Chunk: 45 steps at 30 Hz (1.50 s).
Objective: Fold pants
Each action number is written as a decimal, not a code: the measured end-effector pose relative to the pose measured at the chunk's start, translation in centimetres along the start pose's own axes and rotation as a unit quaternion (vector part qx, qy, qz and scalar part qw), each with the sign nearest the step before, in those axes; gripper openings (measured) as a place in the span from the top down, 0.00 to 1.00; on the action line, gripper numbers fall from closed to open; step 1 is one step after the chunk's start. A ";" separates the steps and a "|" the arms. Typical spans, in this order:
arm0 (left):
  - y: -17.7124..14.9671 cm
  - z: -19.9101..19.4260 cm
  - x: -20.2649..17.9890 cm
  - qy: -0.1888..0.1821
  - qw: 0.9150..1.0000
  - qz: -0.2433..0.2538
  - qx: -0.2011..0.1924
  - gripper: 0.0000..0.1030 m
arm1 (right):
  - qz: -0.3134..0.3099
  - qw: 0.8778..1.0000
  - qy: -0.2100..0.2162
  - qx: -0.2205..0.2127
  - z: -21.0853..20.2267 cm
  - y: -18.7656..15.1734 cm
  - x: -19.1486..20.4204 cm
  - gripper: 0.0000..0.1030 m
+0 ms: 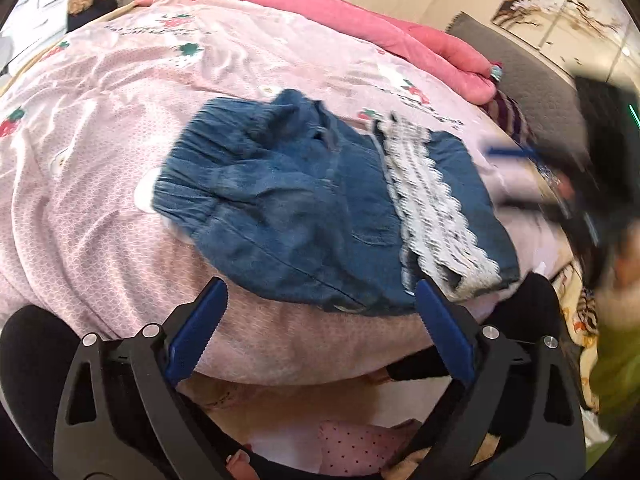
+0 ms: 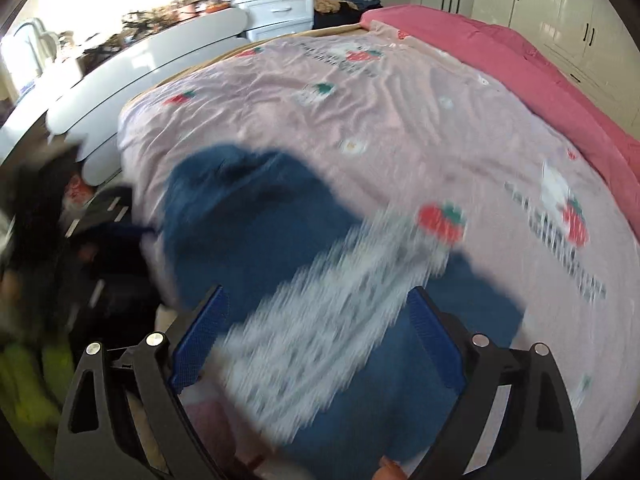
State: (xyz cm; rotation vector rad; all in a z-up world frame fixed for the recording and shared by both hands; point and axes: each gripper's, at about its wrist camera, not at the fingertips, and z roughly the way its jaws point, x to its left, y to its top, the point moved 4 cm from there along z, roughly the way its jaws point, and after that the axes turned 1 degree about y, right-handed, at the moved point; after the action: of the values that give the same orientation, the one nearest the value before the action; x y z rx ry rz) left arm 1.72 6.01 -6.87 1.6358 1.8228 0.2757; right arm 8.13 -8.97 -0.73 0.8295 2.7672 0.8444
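Pants [image 1: 320,208] blurred under right tongs [image 2: 320,336]; both tongs gape.

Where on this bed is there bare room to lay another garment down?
The widest free patch is the pink strawberry sheet between the denim pants and the rolled pink blanket. Another bare stretch lies left of the pants' waistband, in the left wrist view. It is crowded at the near edge, where both hand-held grippers hang open by the lace trim.

The left gripper [image 1: 320,300] and right gripper [image 2: 318,306] are each showing black triangular-cutout arms, silver round screws and blue ridged fingers [image 1: 200,328]. Pink fingernails are peeking in along each frame's bottom edge.
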 end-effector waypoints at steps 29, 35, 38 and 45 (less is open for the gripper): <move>1.9 1.3 3.9 -0.003 0.998 -0.067 0.015 0.13 | -0.017 0.998 0.063 -0.023 0.3 -0.5 3.8 0.47; 1.2 0.1 4.7 0.008 0.997 -0.077 0.016 0.11 | -0.060 0.995 0.052 -0.058 -0.3 6.1 2.4 0.28; 1.2 -0.1 4.6 -0.002 0.996 -0.083 0.017 0.10 | -0.065 0.993 0.081 -0.050 1.8 9.7 1.7 0.22; 2.3 1.3 3.2 -0.029 0.996 -0.084 0.024 0.10 | -0.090 0.988 0.122 0.026 9.3 14.4 1.2 0.17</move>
State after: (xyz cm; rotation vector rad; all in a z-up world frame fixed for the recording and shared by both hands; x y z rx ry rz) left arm 4.35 9.10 -7.62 1.4950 1.9226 0.1109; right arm 16.42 6.10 -0.50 0.5015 3.0294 0.8976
